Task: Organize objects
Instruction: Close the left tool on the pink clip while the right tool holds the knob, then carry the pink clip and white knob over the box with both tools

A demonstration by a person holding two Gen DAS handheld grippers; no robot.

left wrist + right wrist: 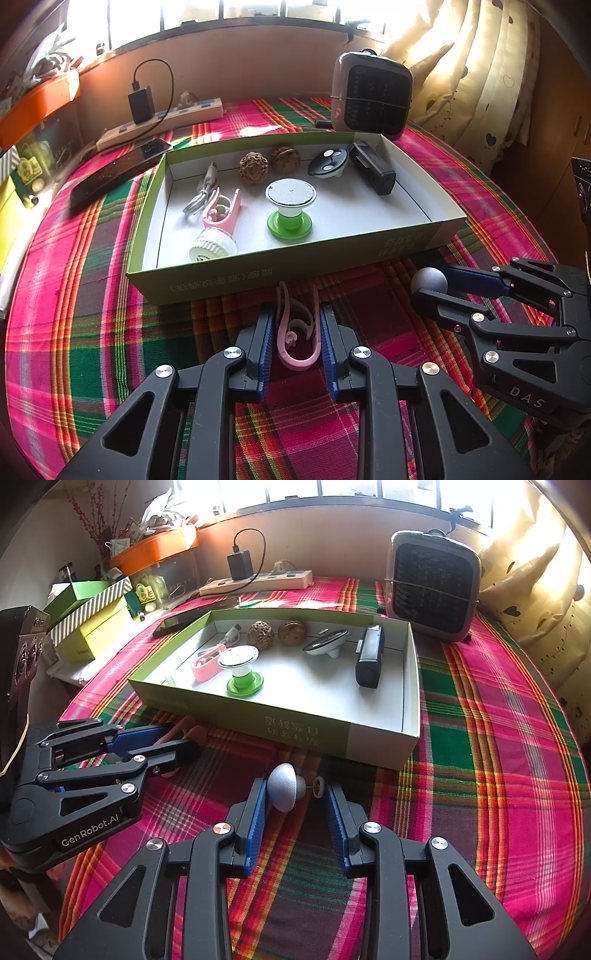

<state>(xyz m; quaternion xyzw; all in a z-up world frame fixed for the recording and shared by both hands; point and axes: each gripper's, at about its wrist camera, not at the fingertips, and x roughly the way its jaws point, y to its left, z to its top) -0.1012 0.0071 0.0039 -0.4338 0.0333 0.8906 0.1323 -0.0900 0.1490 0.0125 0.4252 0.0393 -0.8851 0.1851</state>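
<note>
On the bright checked cloth [92, 332], I see two walnuts [253, 167] in one box [258, 264]. My left gripper [297, 325] pinches one pink clip [295, 332], its long side pointing at the box; my right gripper [295, 794] pinches one grey knob [282, 786].

It was a lived-in room of a home. A plaid tablecloth [92, 332] in pink, green and red covered the surface, and a heart-printed curtain [491, 74] hung at the upper right beside a sunlit window [332, 491]. A power strip [258, 581] with a plugged-in charger, a small heater [434, 585] and stacked boxes [88, 627] at the left crowded the edges.
</note>
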